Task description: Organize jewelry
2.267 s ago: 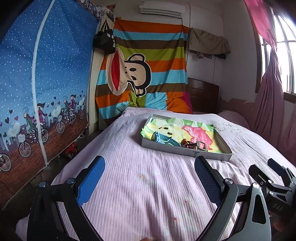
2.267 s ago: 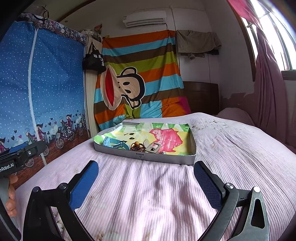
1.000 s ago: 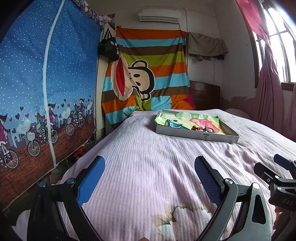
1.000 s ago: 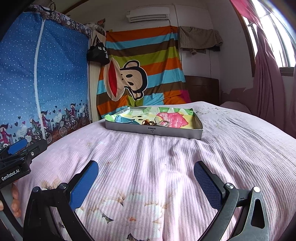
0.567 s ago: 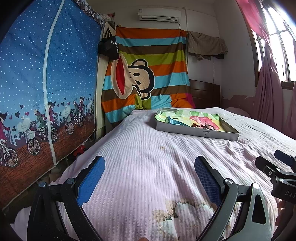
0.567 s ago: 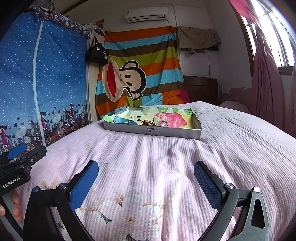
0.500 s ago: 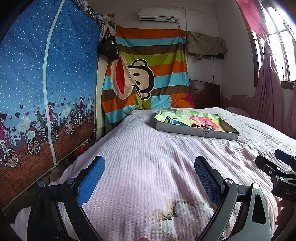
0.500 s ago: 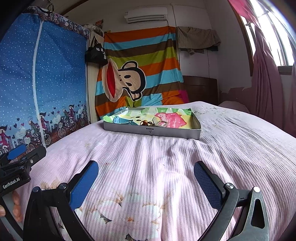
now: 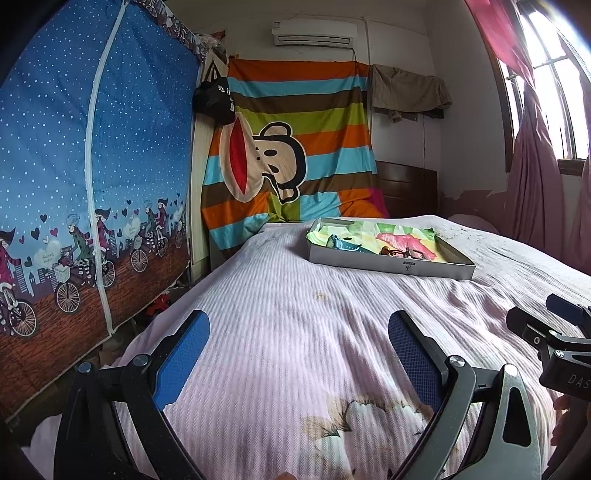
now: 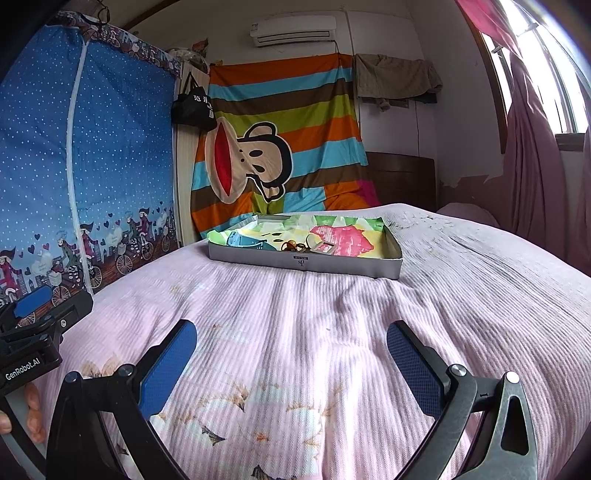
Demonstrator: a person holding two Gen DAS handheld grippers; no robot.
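Grey tray: shallow tray point(image 10: 258, 259) sits far up the pink bedspread point(image 10: 332, 314), well ahead of both grippers.
Jewelry: small heap point(image 10: 295, 246) by the tray's near wall.
Left gripper point(image 9: 297, 328): fingers spread wide, nothing between.
Right gripper point(image 10: 291, 338): spread wide, empty.
Room: bare bedspread stretches between fingers and tray.
Views: right view shows a silver buckle point(image 10: 325, 248); left view shows the jewelry only as a dark tangle.

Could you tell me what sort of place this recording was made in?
Most likely a home bedroom: a bed with a pink bedspread, a fabric wardrobe beside it, and a wall air conditioner. A shallow tray sits on the bed.
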